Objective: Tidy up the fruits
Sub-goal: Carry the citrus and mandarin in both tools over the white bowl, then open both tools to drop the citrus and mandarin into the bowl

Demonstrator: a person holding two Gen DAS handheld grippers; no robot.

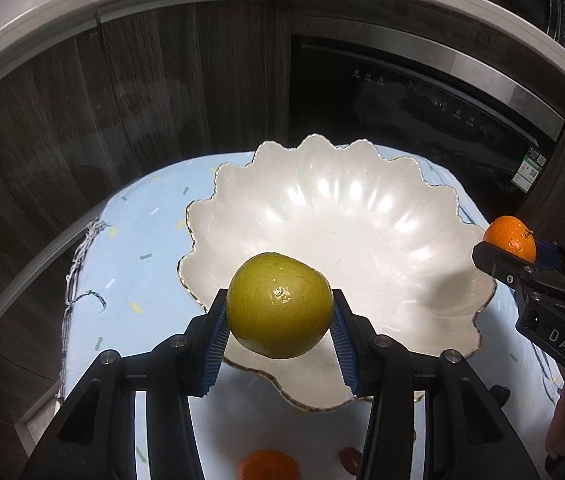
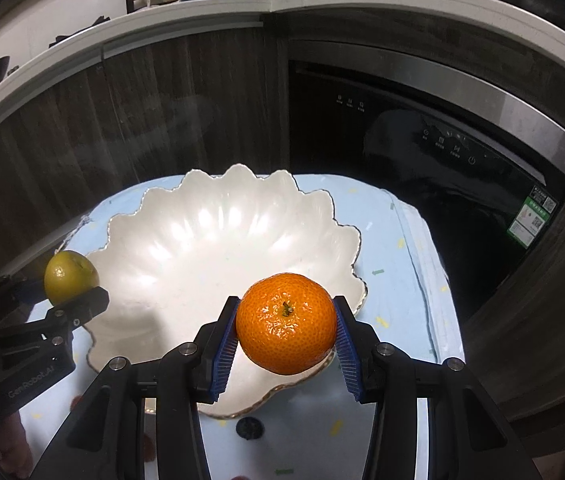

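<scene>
At lower centre of each wrist view, the left gripper (image 1: pixel 280 316) clamps a green citrus (image 1: pixel 280 306) and the right gripper (image 2: pixel 286 334) an orange (image 2: pixel 285 323), both above the white bowl (image 1: pixel 362 216).

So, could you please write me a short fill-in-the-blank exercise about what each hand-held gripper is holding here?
1. The left hand-held gripper holds a ____ citrus fruit.
2. The right hand-held gripper holds an ____ mandarin.
3. The white scalloped bowl has ____ fruit in it.

Missing words: green; orange; no
</scene>
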